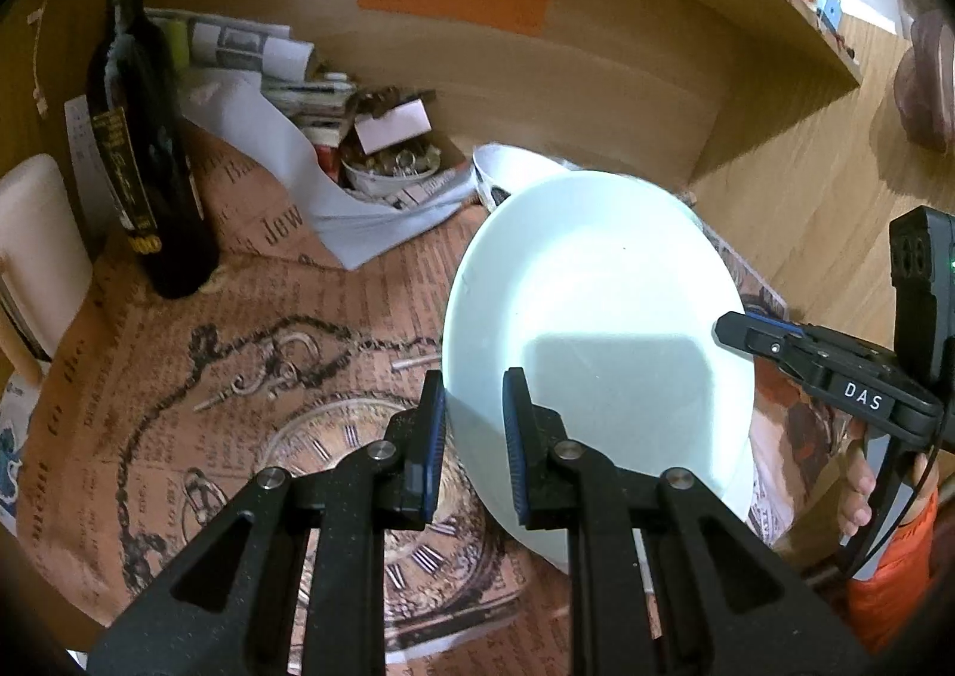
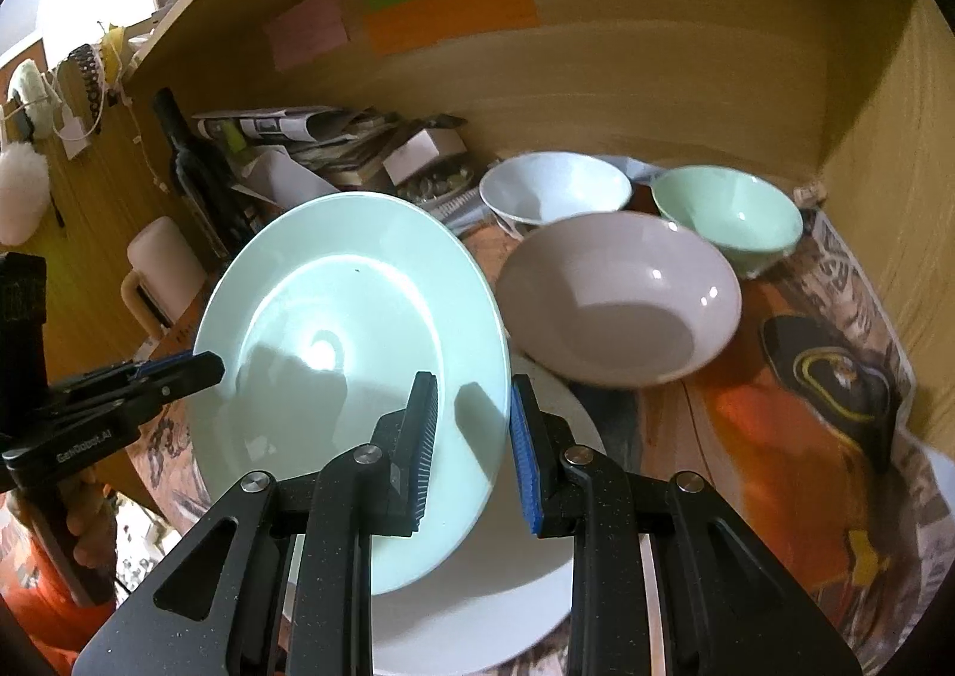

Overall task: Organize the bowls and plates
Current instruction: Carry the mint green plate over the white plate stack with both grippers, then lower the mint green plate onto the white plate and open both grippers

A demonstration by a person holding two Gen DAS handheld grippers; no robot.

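A pale green plate (image 1: 597, 282) (image 2: 352, 288) hangs tilted above the table, held from both sides. My left gripper (image 1: 476, 437) is shut on its near left rim. At the opposite rim my right gripper (image 2: 474, 443) is shut as well; its tip (image 1: 740, 331) shows at the right of the left wrist view. The left gripper's tip (image 2: 200, 367) pinches the plate's far edge in the right wrist view. Under the green plate lies a white plate (image 2: 513, 574). Behind stand a grey bowl (image 2: 621, 294), a white bowl (image 2: 555, 187) (image 1: 507, 163) and a green bowl (image 2: 728, 216).
A dark wine bottle (image 1: 140, 151) stands at the left on the printed mat (image 1: 179, 377), beside a cream mug (image 1: 36, 246). Papers and small boxes (image 1: 334, 97) pile up against the wooden back wall. A wooden side wall (image 2: 883, 187) closes the right. A hand (image 1: 859, 488) holds the right gripper.
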